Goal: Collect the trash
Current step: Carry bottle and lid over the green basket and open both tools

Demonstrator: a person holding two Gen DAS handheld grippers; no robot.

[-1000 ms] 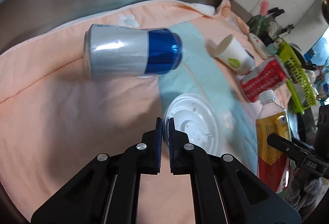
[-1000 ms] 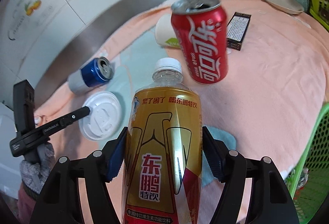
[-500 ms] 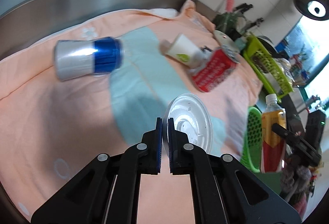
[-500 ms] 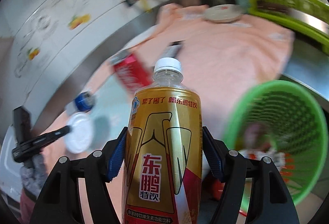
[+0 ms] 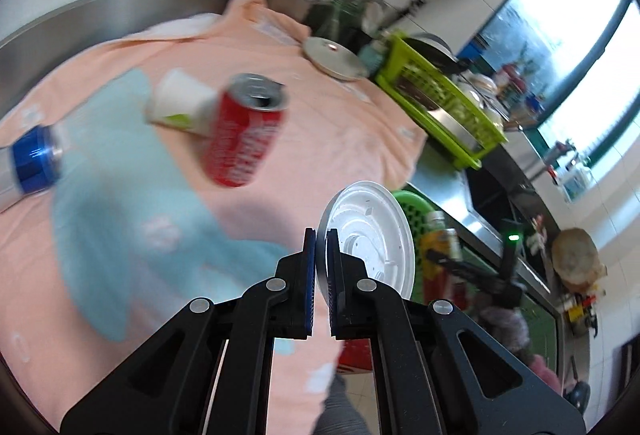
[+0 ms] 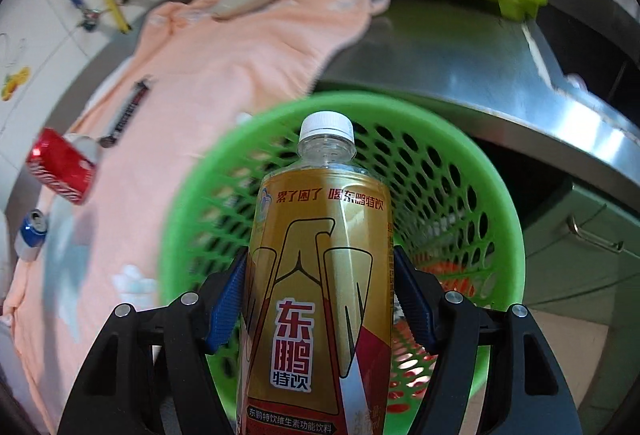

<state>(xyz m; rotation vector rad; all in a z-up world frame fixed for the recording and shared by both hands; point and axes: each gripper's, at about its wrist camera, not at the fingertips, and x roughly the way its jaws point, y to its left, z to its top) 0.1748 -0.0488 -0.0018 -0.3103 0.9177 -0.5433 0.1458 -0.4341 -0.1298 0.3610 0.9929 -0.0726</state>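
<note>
My left gripper (image 5: 321, 235) is shut on the rim of a white plastic lid (image 5: 368, 235) and holds it in the air past the table's edge. My right gripper (image 6: 320, 287) is shut on a gold drink bottle (image 6: 320, 275) with a white cap, held upright over the green mesh basket (image 6: 460, 195). The bottle (image 5: 440, 247) and part of the basket (image 5: 416, 203) also show in the left wrist view. On the peach cloth (image 5: 328, 115) lie a red can (image 5: 244, 139), a white paper cup (image 5: 180, 107) and a blue-and-silver can (image 5: 32, 163).
A lime dish rack (image 5: 440, 95) and a metal lid (image 5: 334, 59) stand at the back right. A steel counter and sink (image 6: 500, 67) run behind the basket. A dark flat packet (image 6: 128, 111) lies on the cloth. Red trash lies in the basket's bottom (image 6: 448, 275).
Both grippers have swung right, off the table. The lid has moved from over the cloth to beside the basket. The bottle has moved from beside the basket to over it.
</note>
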